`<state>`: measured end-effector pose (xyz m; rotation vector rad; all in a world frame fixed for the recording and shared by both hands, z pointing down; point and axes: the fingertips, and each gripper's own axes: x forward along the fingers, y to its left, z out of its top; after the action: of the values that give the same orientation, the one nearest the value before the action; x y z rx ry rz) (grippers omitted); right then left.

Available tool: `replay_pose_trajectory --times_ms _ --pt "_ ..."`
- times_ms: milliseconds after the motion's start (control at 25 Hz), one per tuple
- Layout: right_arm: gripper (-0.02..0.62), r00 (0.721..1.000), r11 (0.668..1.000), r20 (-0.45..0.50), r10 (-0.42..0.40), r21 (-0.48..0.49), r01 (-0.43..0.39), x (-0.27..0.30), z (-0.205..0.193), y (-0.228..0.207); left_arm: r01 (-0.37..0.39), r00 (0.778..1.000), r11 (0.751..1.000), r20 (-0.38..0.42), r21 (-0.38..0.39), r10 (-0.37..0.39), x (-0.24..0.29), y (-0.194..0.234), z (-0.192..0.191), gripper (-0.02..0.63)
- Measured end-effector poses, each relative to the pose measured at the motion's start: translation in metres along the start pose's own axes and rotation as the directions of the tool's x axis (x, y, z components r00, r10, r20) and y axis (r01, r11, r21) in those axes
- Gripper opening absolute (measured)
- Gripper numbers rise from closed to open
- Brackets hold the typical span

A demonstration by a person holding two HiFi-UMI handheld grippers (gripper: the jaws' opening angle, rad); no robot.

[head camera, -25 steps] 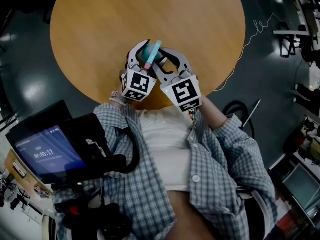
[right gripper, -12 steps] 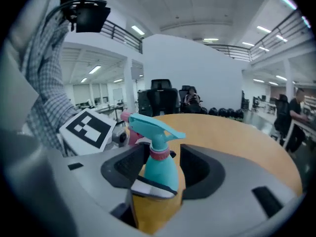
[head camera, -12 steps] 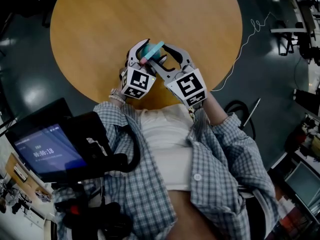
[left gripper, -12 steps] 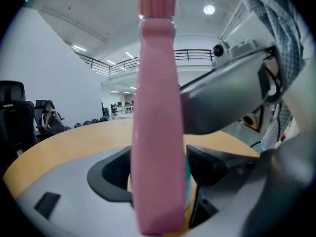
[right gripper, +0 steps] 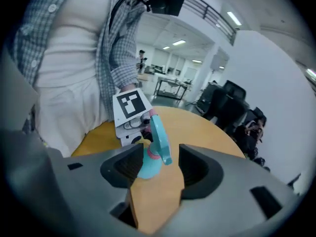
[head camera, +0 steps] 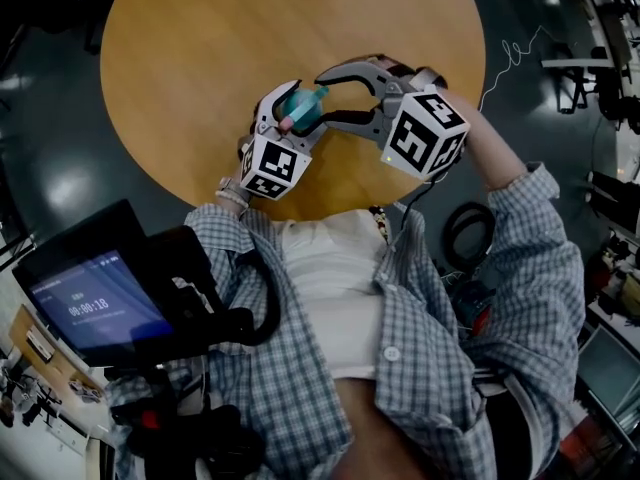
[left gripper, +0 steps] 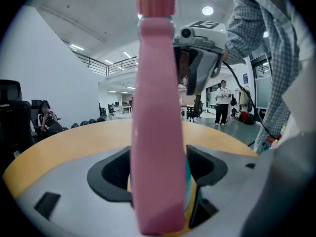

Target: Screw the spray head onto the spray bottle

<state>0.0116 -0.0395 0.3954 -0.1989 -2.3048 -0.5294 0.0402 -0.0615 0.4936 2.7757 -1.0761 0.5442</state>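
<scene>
- Left gripper [head camera: 283, 105] is clamping the bottle [right gripper: 147, 167] over the desk [head camera: 250, 28].
- Right gripper [right gripper: 155, 169] fingers [right gripper: 196, 173] have just been opening and are standing apart around the head [right gripper: 160, 132], not pressing it.
- A skewed regrip may be tilting or loosening a half-threaded head.

checked shirt [head camera: 455, 353] over white tee [head camera: 335, 293]

Spray bottle [right gripper: 147, 166]: small, teal, rounded, pink ring at neck. Spray head [right gripper: 161, 138]: flat teal piece w/ pink side, sits on bottle, tilted. Both above table; head clamped in left gripper [head camera: 290, 111], bottle end between spread jaws of right gripper [head camera: 326, 96]
</scene>
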Motion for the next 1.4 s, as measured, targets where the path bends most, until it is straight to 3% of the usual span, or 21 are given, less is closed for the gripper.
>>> replay_pose_trajectory --times_ms 120,240,400,600,720,840,960,1040,1120,1280,1360,1400 --pt "0.213 0.99 0.984 -0.059 0.127 -0.114 -0.133 0.015 -0.002 0.004 0.002 1.0 1.0 -0.003 0.001 -0.002 -0.001 -0.002 -0.001 0.33" --pt "0.213 0.959 0.948 -0.123 0.257 -0.16 -0.275 0.025 -0.005 0.017 0.005 1.0 1.0 -0.006 0.007 -0.005 -0.001 -0.004 -0.002 0.33" --pt "0.124 0.944 0.929 -0.13 0.304 -0.181 -0.324 0.032 -0.007 0.024 0.006 1.0 1.0 -0.006 0.012 -0.006 -0.002 -0.006 -0.001 0.33" --pt "0.123 0.972 0.973 -0.031 0.232 -0.004 -0.233 0.032 -0.006 0.017 0.004 1.0 1.0 0.0 0.002 -0.004 -0.003 -0.006 0.001 0.331" --pt "0.123 0.995 0.984 0.032 0.099 0.146 -0.103 0.029 -0.007 0.014 0.005 1.0 1.0 0.003 0.003 -0.005 -0.002 -0.006 0.002 0.331" --pt "0.123 0.996 0.958 0.068 -0.065 0.282 0.043 0.027 -0.008 0.012 0.003 1.0 1.0 0.005 -0.001 -0.003 -0.001 -0.007 0.002 0.331" --pt "0.121 0.969 0.896 0.047 -0.243 0.394 0.206 0.026 -0.009 0.009 0.003 1.0 1.0 0.006 -0.001 -0.003 0.0 -0.006 0.003 0.331" --pt "0.123 0.937 0.831 0.007 -0.351 0.463 0.308 0.027 -0.009 0.009 0.002 1.0 1.0 0.007 -0.002 -0.002 0.0 -0.005 0.002 0.331" --pt "0.123 0.896 0.744 -0.039 -0.443 0.541 0.392 0.027 -0.01 0.008 0.0 1.0 1.0 0.006 -0.003 0.0 0.0 -0.005 0.002 0.331" --pt "0.121 0.812 0.534 -0.144 -0.565 0.686 0.494 0.026 -0.014 0.006 -0.001 1.0 1.0 0.008 -0.001 0.001 0.001 -0.004 0.001 0.331" --pt "0.121 0.782 0.465 -0.185 -0.596 0.715 0.523 0.026 -0.015 0.006 -0.002 1.0 1.0 0.008 -0.003 0.002 0.001 -0.003 0.001 0.331" --pt "0.121 0.772 0.45 -0.197 -0.604 0.715 0.535 0.026 -0.016 0.005 -0.002 1.0 1.0 0.008 -0.004 0.002 0.001 -0.003 0.0 0.331"
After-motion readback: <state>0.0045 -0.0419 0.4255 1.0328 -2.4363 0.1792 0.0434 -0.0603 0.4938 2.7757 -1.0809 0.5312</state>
